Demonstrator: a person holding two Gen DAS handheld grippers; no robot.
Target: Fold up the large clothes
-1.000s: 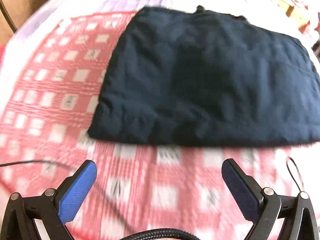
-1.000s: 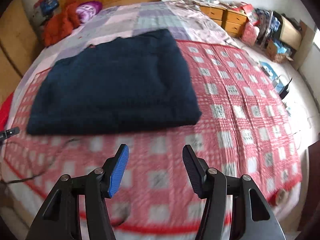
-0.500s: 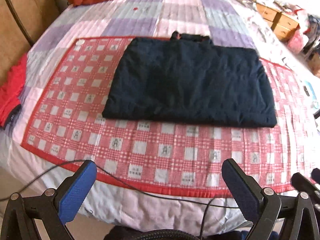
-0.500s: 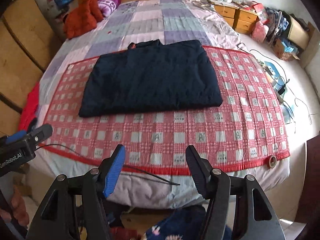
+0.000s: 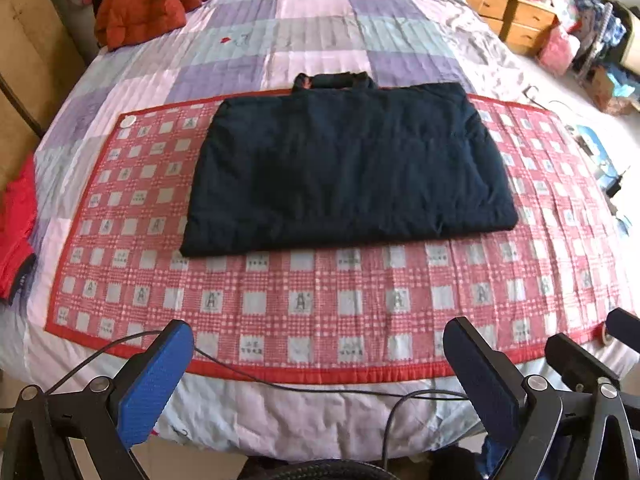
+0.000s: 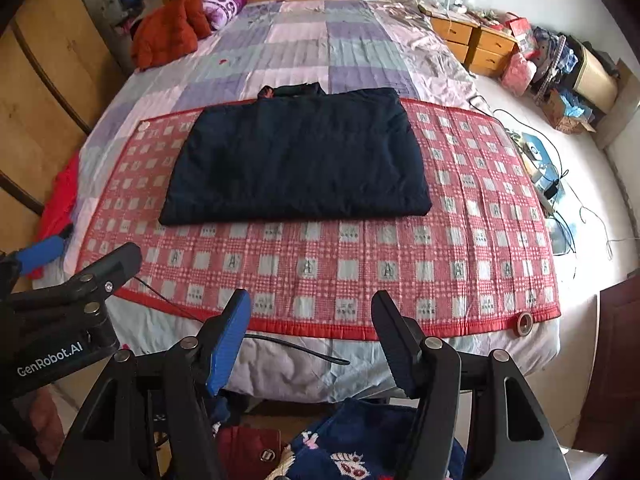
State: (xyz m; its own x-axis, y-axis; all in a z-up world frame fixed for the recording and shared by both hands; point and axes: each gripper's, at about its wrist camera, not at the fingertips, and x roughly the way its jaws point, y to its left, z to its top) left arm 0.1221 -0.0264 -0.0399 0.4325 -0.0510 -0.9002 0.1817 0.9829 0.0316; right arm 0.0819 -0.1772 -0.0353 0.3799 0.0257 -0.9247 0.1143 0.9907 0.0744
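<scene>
A dark navy padded jacket [image 5: 348, 168] lies folded into a flat rectangle on a red checked mat [image 5: 320, 292] on the bed; it also shows in the right wrist view [image 6: 296, 160], with its collar at the far edge. My left gripper [image 5: 320, 364] is open and empty, held back beyond the bed's near edge. My right gripper [image 6: 310, 340] is open and empty, also held off the near edge. The left gripper's body [image 6: 60, 312] shows at the left of the right wrist view.
An orange-red jacket [image 6: 168, 36] and a purple pillow [image 6: 222, 4] lie near the wooden headboard. A red garment [image 5: 16, 220] hangs at the bed's left side. Wooden drawers [image 6: 476, 44] and clutter stand at the right. A black cable [image 5: 280, 384] runs along the bed's near edge.
Both grippers have pulled back and up from the jacket, so the whole bed is now in view. The jacket has stayed folded on the mat.
</scene>
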